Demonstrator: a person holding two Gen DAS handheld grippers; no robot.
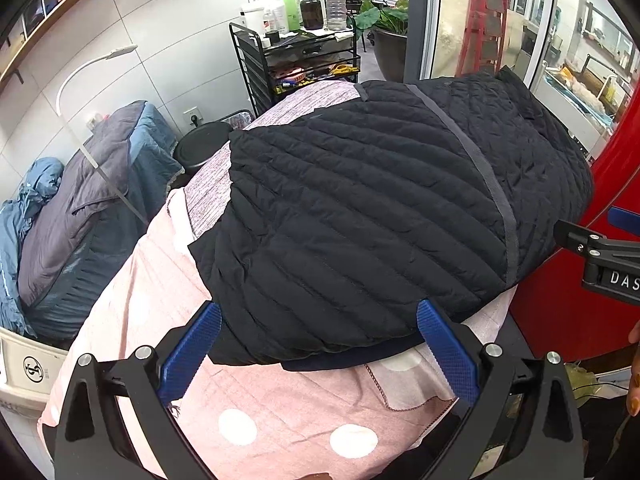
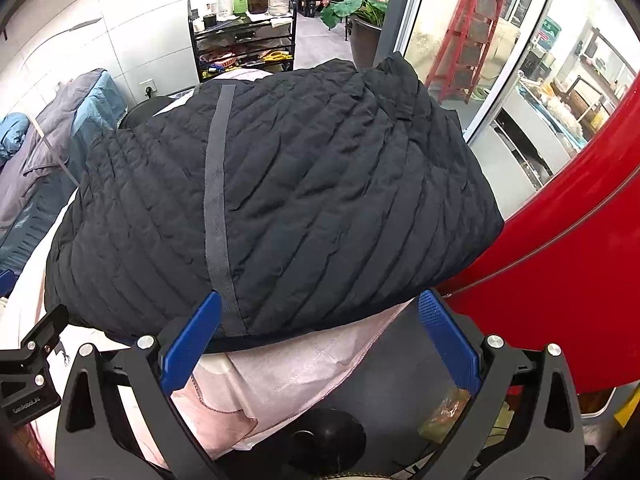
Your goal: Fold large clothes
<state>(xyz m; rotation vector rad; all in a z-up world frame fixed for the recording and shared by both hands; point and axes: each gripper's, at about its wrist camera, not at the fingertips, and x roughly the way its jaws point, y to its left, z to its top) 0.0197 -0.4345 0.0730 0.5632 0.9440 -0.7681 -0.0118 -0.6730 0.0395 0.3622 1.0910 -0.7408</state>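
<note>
The left tool (image 1: pixel 318 354) is released, its blue fingers (image 1: pixel 192 350) spread wide and level with the near hem of the black quilted jacket (image 1: pixel 380 200), holding nothing. The right tool (image 2: pixel 320 352) is likewise released, its fingers (image 2: pixel 448 344) straddling the same hem further to the right, near the grey seam tape (image 2: pixel 216 200). The jacket lies spread and partly folded on the table, over a pink dotted cloth (image 1: pixel 280 408) with a mottled mauve cloth (image 1: pixel 304 100) beneath its far end; its right edge hangs close to a red panel (image 2: pixel 560 280). The step in hand appears to be taking the near hem for the next fold. Advance each tool so that one finger passes under the hem and the other over it, then close on the jacket layers only; the pink cloth sits directly below and can be caught by mistake. Space the two grips evenly either side of the seam tape so the edge lifts level. Padded fabric is bulky and slippery, so take a deep bite. Carry the hem toward the far edge in one motion, keeping it taut between the tools, and lower it square before letting go.
</note>
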